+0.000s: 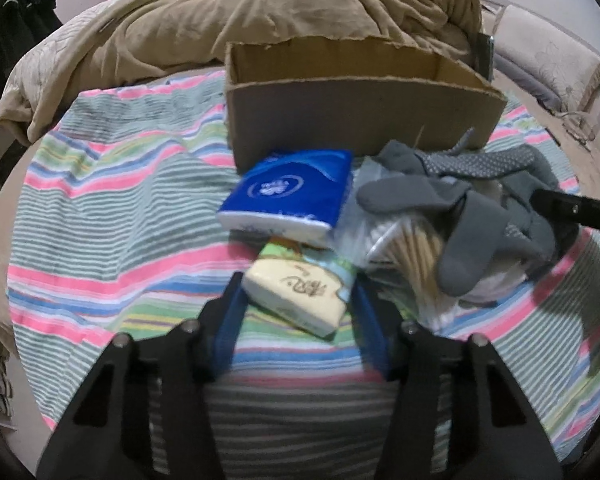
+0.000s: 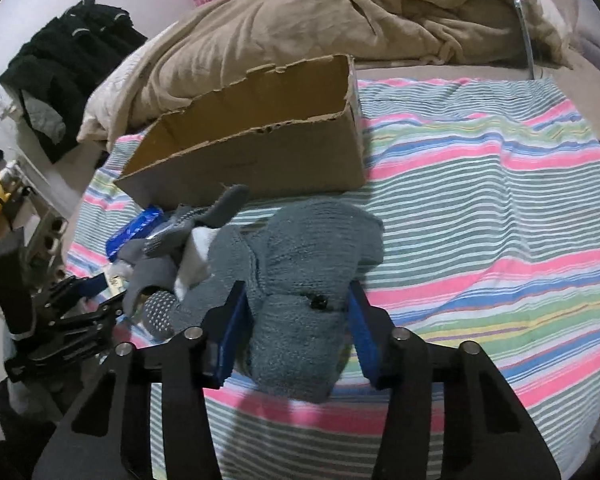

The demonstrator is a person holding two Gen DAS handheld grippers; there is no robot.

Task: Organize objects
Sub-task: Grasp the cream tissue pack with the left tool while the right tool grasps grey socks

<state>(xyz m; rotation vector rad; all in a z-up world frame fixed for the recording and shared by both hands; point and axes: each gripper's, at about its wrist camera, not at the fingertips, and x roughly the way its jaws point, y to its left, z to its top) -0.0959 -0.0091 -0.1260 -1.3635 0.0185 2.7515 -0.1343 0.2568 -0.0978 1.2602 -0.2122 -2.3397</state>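
Observation:
An open cardboard box stands on the striped sheet; it also shows in the right wrist view. In front of it lie a blue tissue pack, a yellow tissue pack, a clear bag of cotton swabs and grey dotted gloves. My left gripper is open, its blue pads on either side of the yellow tissue pack. My right gripper is open around a grey knitted cloth, with the gloves to its left.
A rumpled tan blanket is piled behind the box. Dark clothes hang at the far left. The left gripper's body shows at the left edge of the right wrist view. Striped sheet stretches to the right.

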